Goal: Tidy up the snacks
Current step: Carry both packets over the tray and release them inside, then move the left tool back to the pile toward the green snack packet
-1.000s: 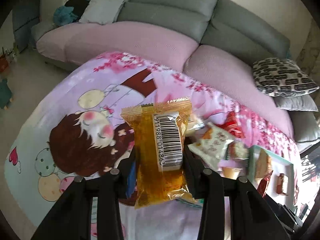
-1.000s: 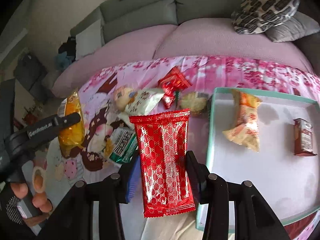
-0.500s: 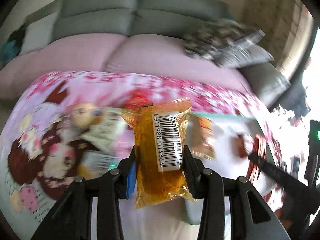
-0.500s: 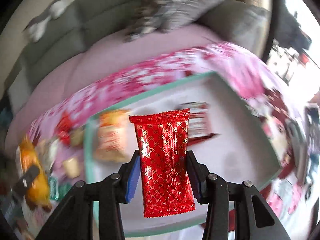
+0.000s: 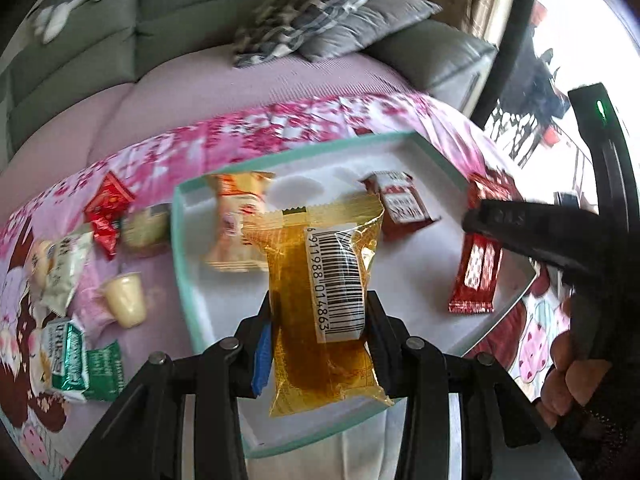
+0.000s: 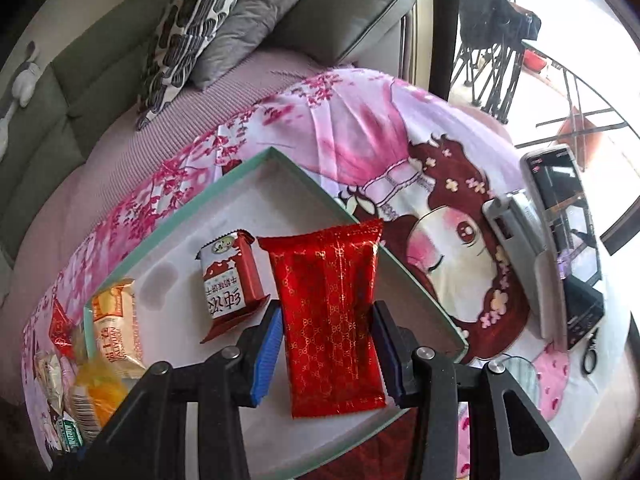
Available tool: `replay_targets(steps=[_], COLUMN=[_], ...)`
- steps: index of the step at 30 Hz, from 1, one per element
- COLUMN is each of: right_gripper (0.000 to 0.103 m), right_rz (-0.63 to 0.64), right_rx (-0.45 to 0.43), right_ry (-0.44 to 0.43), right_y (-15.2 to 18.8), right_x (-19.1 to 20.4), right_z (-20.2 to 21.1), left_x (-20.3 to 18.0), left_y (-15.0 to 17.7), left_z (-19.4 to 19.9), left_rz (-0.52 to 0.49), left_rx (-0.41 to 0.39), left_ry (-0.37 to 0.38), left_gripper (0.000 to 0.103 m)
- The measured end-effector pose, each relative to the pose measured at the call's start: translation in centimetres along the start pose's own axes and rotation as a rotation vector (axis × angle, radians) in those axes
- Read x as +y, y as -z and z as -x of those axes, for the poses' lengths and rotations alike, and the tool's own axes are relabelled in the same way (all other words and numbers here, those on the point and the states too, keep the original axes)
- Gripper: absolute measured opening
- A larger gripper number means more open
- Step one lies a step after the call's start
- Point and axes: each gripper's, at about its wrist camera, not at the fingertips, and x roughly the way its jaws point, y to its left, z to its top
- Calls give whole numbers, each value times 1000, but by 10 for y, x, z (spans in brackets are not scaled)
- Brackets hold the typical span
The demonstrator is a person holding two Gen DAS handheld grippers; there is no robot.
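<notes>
My left gripper (image 5: 318, 322) is shut on a clear yellow snack packet (image 5: 324, 312) with a barcode, held over the near part of the white tray with a teal rim (image 5: 182, 264). My right gripper (image 6: 326, 338) is shut on a red foil packet (image 6: 332, 320) with a gold pattern, above the tray's (image 6: 304, 180) right side. In the left wrist view the right gripper and its red packet (image 5: 478, 264) hang at the tray's right edge. Inside the tray lie an orange-and-white packet (image 5: 236, 224) and a dark red packet (image 5: 400, 204).
Left of the tray on the pink cartoon cloth lie a red packet (image 5: 106, 208), a cream jelly cup (image 5: 126, 300), a green-and-white packet (image 5: 70, 356) and other snacks. A phone (image 6: 560, 208) and a grey device (image 6: 520, 248) sit to the right. A sofa with cushions (image 6: 188, 36) runs behind.
Both grippers have swung to the right from over the loose snacks to above the tray, each keeping its packet. The right gripper now shows in the left wrist view.
</notes>
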Motion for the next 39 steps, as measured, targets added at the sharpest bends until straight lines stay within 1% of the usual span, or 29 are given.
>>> replay_targets(steps=[3,7,9,10,11,14,18,19,21,23,24,26,28,31,33,35,37,39], right_gripper=[47,48,49,50,51,54,64,68,72,75,76,81,93,100,103,103,103,103], right_rz=[-5,-22,-29,-31,-35,-42,-32,-28,-18,-1,6,25,48,76,90,114,140,140], right_rx=[7,6,10,11,12,9,-22,-27,-36,-38,-38,-39,-47,-55,-53,-52,-50,-43], right_ry=[-4,-11,-16,-17,-12,-20,-17,-23,-39,-60,-73,-110,-127,-160,-188,-200,-230,-266], right_y=[1,0,-1,-1,-1,-1,-3,-3,-3,-3,-2,0,2,6,8,11,14,17], right_x=[-1,-3,-4,-4,-5,-5,-3,-2,2,8,11,19,28,39,46,54,63,69], right_z=[-3,-4,-5,-5,-5,-3,3,5,7,8,9,10,13,16,18,19,20,20], left_x=[-6,-2,1,4,5,11,18,21,27,33,39,49,67,88,101,114,131,147], left_y=[1,0,-1,-2,-2,-4,-6,-7,-9,-11,-12,-13,-12,-9,-7,-5,-2,2], left_z=[-8,-11,-9,-7,-6,-2,4,7,14,22,28,33,38,48,54,57,58,59], left_rz=[-21,-8,3,9,15,34,58,69,87,106,124,156,215,294,333,362,397,444], left_rx=[16,26,17,11,5,-16,-40,-55,-84,-120,-143,-159,-167,-190,-199,-200,-189,-169], left_ry=[-2,-11,-9,-8,-9,-15,-37,-45,-60,-87,-107,-130,-143,-155,-179,-214,-227,-220], left_gripper=[43,44,57,70,73,73,74,74,75,80,81,81,81,82,84,91,92,92])
